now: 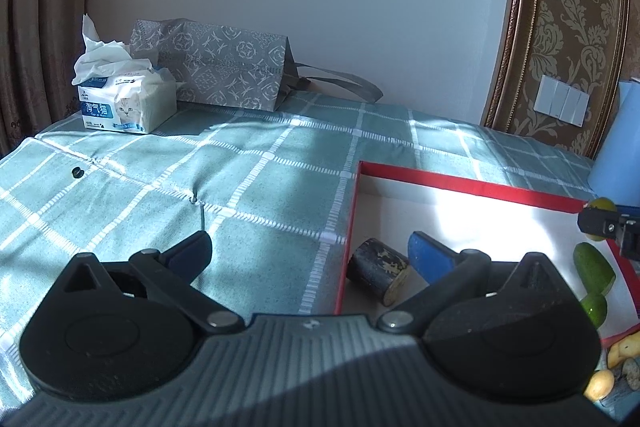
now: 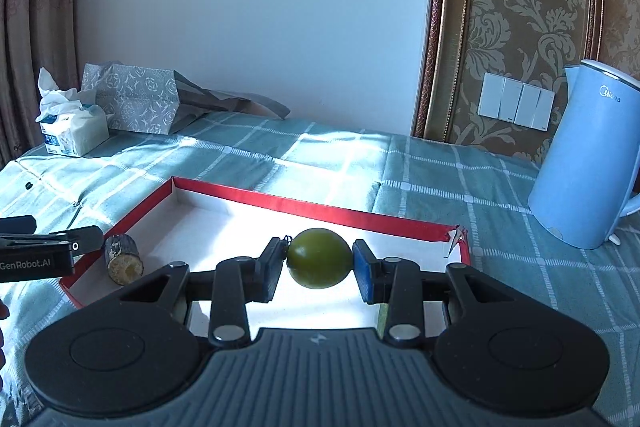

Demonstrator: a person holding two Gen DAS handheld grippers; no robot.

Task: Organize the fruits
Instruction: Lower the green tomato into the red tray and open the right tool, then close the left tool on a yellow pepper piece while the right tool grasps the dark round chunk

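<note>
Red-rimmed tray (image 2: 320, 207) floor mostly bare; dark log piece (image 2: 123, 259) blocks left corner, kettle (image 2: 580, 163) stands to the right.

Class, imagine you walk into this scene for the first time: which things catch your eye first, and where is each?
A round green fruit clamped between the right gripper fingers, above the sunlit red-rimmed white cardboard tray. In the tray's near left corner lies a dark stubby cylinder with a pale cut end, close to the open left gripper. A tall pale blue kettle stands at the right on the checked cloth.

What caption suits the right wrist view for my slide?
Right gripper holds a green fruit over the red-rimmed box.
</note>
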